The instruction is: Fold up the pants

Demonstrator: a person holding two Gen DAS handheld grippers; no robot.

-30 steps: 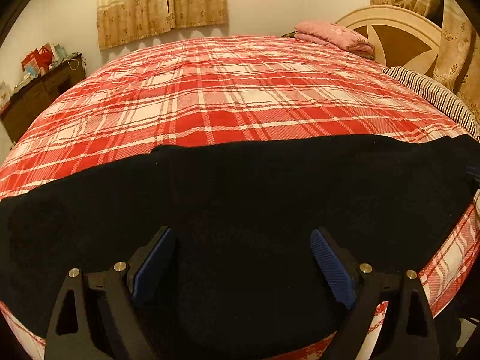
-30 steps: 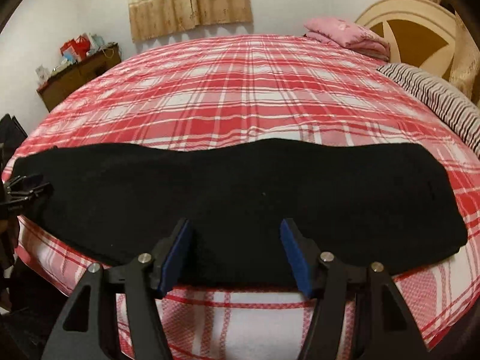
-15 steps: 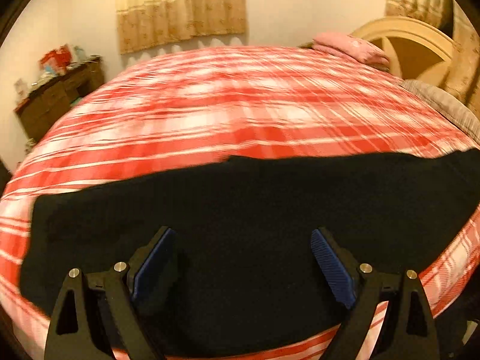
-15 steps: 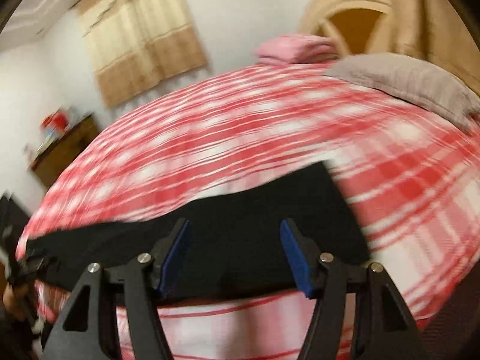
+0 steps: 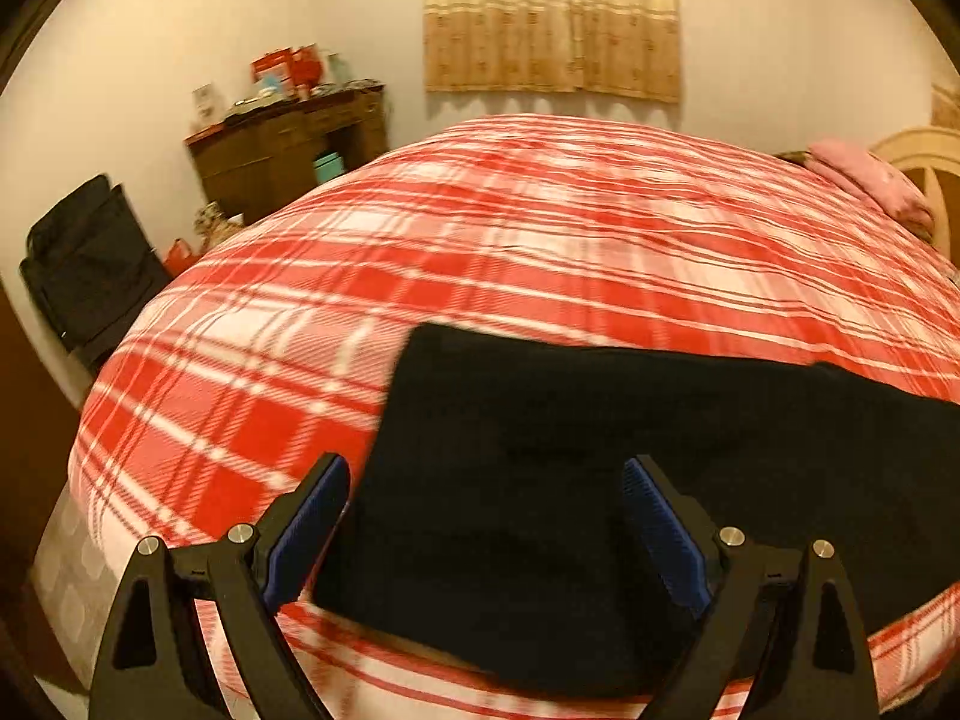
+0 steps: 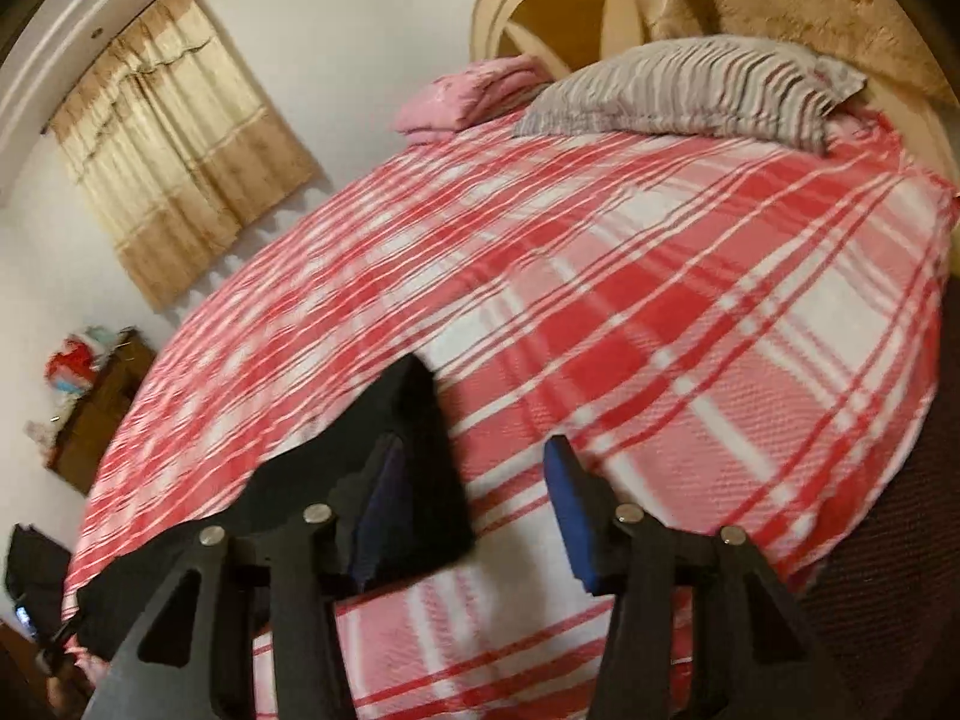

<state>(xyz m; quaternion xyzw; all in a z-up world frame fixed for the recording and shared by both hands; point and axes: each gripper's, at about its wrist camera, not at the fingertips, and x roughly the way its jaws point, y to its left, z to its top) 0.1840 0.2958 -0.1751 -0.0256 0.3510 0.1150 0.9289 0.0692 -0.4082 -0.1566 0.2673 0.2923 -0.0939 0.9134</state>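
The left gripper (image 5: pixel 486 480) fills the bottom of its frame, pointing forward and somewhat down. Its two black fingers with blue pads (image 5: pixel 657 531) stand wide apart, gripping nothing. The right gripper (image 6: pixel 468 468) also sits at the bottom of its frame, rolled so the view tilts. Its jaws have just been closing and stand partly apart, with the left pad (image 6: pixel 378 510) against dark cloth and the right pad (image 6: pixel 573 510) bare; nothing is pinched.
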